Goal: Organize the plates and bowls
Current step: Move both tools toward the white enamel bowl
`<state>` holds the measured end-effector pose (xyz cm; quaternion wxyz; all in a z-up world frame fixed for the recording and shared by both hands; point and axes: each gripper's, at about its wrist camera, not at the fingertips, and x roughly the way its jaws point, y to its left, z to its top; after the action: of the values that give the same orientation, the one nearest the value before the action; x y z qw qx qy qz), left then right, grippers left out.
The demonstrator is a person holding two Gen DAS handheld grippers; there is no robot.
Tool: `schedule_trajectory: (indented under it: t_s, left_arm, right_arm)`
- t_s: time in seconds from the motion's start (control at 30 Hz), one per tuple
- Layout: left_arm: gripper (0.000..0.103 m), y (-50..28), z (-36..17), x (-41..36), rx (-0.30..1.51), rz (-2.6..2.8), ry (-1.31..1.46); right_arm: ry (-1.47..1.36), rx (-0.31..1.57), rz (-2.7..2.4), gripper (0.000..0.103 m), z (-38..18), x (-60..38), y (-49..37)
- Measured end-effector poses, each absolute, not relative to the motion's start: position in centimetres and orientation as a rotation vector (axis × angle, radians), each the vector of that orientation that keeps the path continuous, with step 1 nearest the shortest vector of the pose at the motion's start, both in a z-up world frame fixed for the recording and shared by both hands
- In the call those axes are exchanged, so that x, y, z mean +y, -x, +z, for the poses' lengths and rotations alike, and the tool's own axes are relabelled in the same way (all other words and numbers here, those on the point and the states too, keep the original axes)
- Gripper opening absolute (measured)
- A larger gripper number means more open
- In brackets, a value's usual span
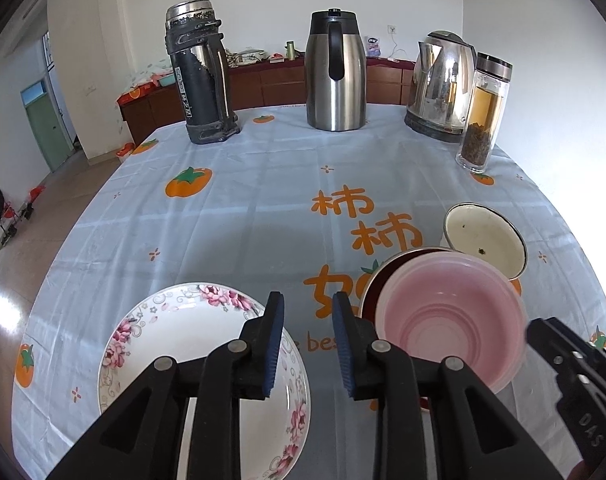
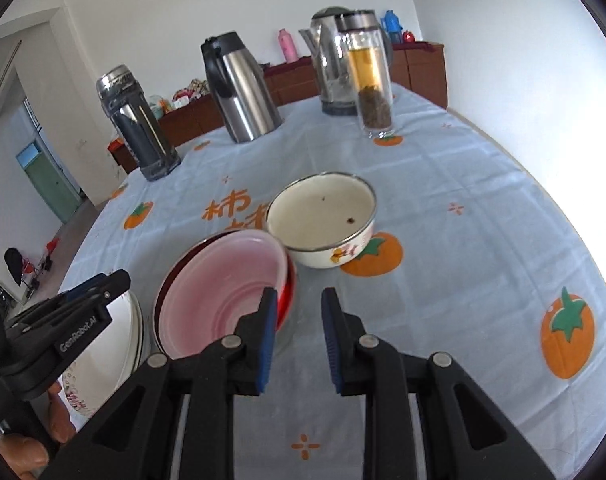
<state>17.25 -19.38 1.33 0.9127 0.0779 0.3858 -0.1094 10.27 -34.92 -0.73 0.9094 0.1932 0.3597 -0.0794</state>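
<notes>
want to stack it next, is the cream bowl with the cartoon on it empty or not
Nearly empty: the cream bowl stands upright on the tablecloth, and its pale inside shows only a couple of small dark specks, with no food or liquid.

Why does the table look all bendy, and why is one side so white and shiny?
Left wrist view: the fisheye lens curves the tablecloth and walls, and daylight washes out the right edge. Right wrist view: the same bending, white glare along the cloth's right side, and the tea bottle and kettle look smeared with blur.
</notes>
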Motion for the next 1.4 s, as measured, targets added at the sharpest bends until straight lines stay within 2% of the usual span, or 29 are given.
schedule_trajectory:
  t_s: [0.03, 0.1, 0.17, 0.2, 0.73, 0.83, 0.87, 0.9, 0.97, 1.07, 1.3, 1.37, 1.4]
  left_arm:
    - [0.030, -17.2, 1.3, -19.4, 0.794, -0.227, -0.162]
    - [0.043, -17.1, 1.3, -19.5, 0.789, -0.231, -0.162]
    - [0.051, -16.9, 1.4, -19.6, 0.775, -0.236, -0.169]
    - [0.051, -16.8, 1.4, -19.7, 0.766, -0.237, -0.178]
    - [0.052, -18.7, 2.5, -22.0, 0.823, -0.366, -0.173]
    - [0.052, -19.6, 3.3, -23.2, 0.817, -0.392, -0.193]
    - [0.052, -20.0, 3.5, -23.7, 0.822, -0.408, -0.194]
    - [0.052, -20.5, 3.5, -24.0, 0.832, -0.422, -0.192]
    - [0.052, -21.8, 3.5, -24.9, 0.867, -0.449, -0.189]
    - [0.052, -23.2, 3.1, -26.3, 0.892, -0.457, -0.216]
    - [0.051, -25.5, 1.4, -28.7, 0.950, -0.469, -0.260]
    - [0.051, -26.0, 1.1, -29.2, 0.956, -0.475, -0.263]
    - [0.051, -26.1, 1.1, -29.5, 0.955, -0.477, -0.262]
  right_arm:
    - [-0.403, 0.748, -0.157, 0.024, -0.9, -34.8, -10.4]
    - [-0.413, 0.757, -0.139, 0.024, -1.3, -34.6, -10.6]
    - [-0.430, 0.747, -0.122, 0.024, -1.4, -34.6, -10.4]
    - [-0.436, 0.737, -0.122, 0.024, -1.3, -34.7, -10.2]
    - [-0.532, 0.610, -0.207, 0.024, 1.5, -41.3, -8.0]
    - [-0.557, 0.584, -0.194, 0.036, 1.8, -42.2, -9.0]
    - [-0.566, 0.577, -0.194, 0.043, 1.8, -42.4, -9.3]
    - [-0.578, 0.566, -0.197, 0.044, 1.7, -42.7, -9.8]
    - [-0.590, 0.562, -0.202, 0.044, 1.4, -43.0, -10.6]
    - [-0.586, 0.575, -0.206, 0.035, 0.7, -43.1, -12.4]
    - [-0.635, 0.591, -0.204, 0.033, -3.1, -44.1, -13.9]
    - [-0.649, 0.614, -0.186, 0.027, -3.7, -44.4, -14.4]
    - [-0.652, 0.609, -0.180, 0.026, -3.8, -44.5, -14.5]
